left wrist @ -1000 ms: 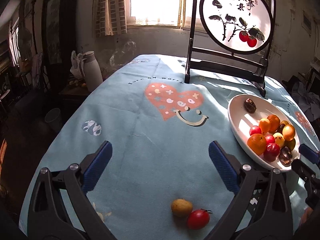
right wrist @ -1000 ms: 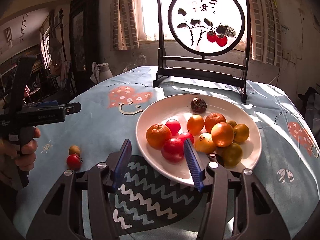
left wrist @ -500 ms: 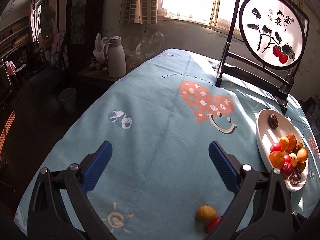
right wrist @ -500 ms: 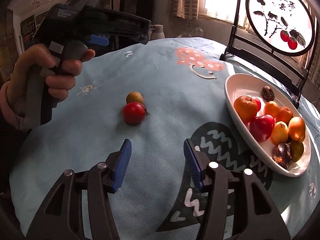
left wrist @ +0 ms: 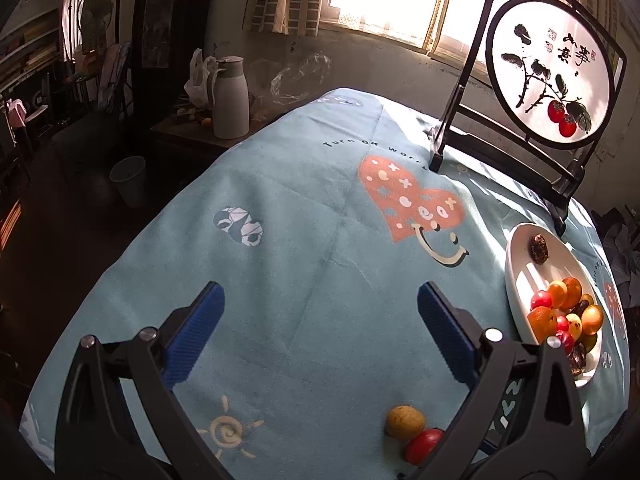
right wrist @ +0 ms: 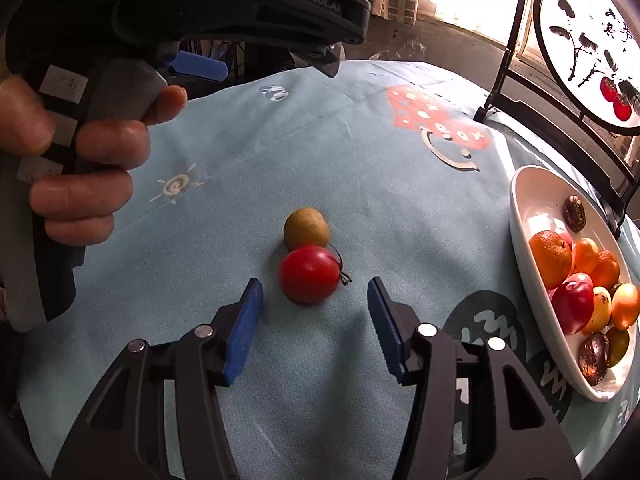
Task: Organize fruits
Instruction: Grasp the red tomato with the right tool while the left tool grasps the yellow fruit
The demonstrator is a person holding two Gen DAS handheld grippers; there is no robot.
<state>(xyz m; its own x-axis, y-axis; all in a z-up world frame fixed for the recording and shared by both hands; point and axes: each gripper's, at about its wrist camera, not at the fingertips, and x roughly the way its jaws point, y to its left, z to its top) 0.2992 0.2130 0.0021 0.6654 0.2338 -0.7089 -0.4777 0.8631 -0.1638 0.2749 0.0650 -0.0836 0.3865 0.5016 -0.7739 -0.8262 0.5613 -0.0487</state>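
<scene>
We see our right gripper released, red tomato mid-frame just ahead; left gripper also released.

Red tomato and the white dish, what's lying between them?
Nothing: in the right wrist view only bare tablecloth separates the red tomato from the white dish.
</scene>
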